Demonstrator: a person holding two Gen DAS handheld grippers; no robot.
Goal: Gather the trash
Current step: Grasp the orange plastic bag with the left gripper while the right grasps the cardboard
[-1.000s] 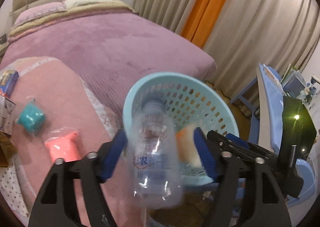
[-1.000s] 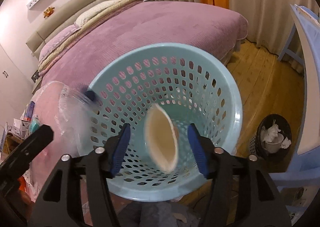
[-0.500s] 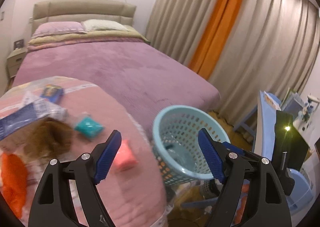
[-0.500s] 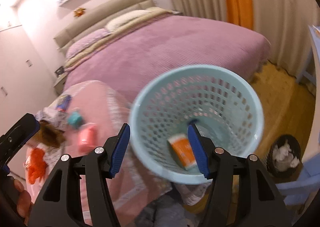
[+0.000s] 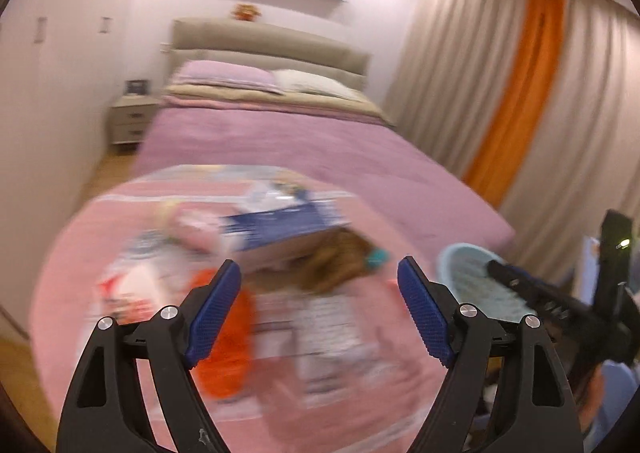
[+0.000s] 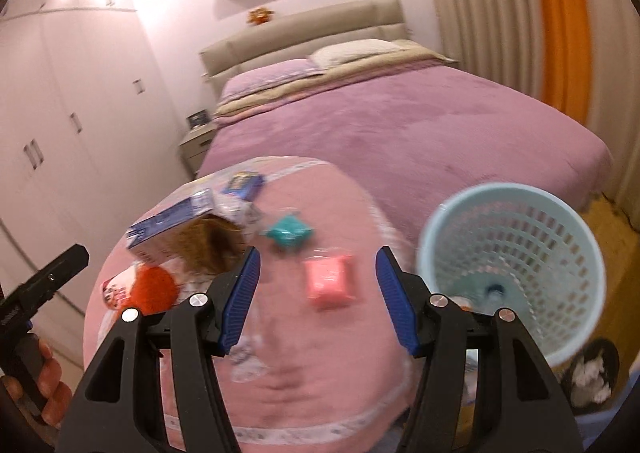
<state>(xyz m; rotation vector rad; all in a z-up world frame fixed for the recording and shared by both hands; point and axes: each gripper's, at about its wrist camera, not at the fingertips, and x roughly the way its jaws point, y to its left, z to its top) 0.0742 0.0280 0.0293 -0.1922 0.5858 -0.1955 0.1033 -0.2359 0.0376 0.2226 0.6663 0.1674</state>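
Observation:
A round pink table point(image 6: 280, 337) holds trash: a pink packet point(image 6: 330, 281), a teal packet point(image 6: 289, 233), an orange wad point(image 6: 154, 289), a brown bag point(image 6: 208, 249) and a blue box point(image 6: 172, 221). A light blue basket point(image 6: 516, 273) stands to the table's right with the bottle and cup lying in its bottom. My right gripper point(image 6: 318, 293) is open and empty above the table, around the pink packet in view. My left gripper point(image 5: 320, 307) is open and empty over the blurred table point(image 5: 120, 245), with the orange wad point(image 5: 228, 349) by its left finger and the basket point(image 5: 476, 277) at right.
A bed with a purple cover point(image 6: 420, 125) lies behind the table. A small black bin with paper point(image 6: 592, 373) stands on the wood floor at lower right. White wardrobes point(image 6: 60, 125) line the left wall. Curtains point(image 5: 520, 93) hang at right.
Both grippers let go of the bottle and the cup, which dropped into the basket. Both grippers then swung left from the basket over the table.

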